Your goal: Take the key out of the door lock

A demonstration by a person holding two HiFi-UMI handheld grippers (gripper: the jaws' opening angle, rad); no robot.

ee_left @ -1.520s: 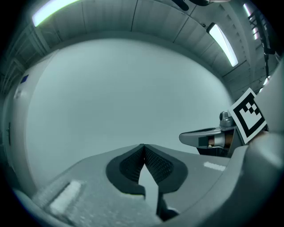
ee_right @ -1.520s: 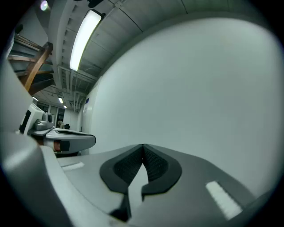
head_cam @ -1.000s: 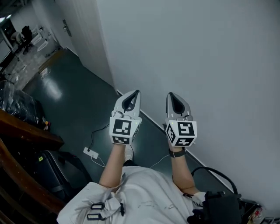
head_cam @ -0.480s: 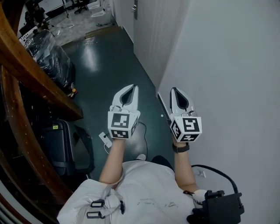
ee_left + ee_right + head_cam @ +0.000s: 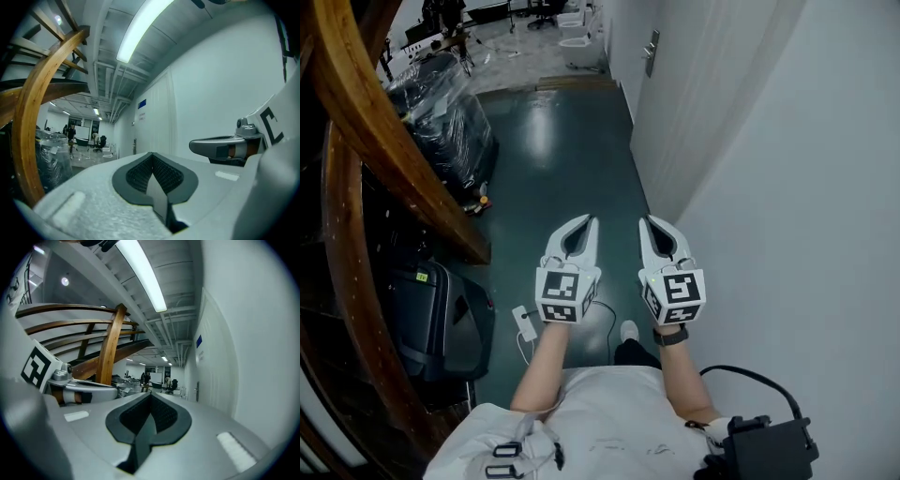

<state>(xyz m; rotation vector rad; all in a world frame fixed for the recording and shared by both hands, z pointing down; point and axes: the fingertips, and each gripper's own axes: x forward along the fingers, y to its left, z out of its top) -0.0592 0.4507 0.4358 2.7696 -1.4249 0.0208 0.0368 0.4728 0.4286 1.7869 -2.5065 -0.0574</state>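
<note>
Left claw (image 5: 589,221) and right claw (image 5: 646,221), both closed and empty, were well apart from the door handle (image 5: 651,47); key removal judged not begun

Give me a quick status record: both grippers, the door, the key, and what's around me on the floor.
left gripper: shut, empty, pointing down the corridor
right gripper: shut, empty, beside the left one, nearer the wall
door: ahead on the right, handle in view, well beyond both grippers
key: too small to make out
floor: power strip by the person's feet, suitcase at left
left side: wooden stair rail
</note>
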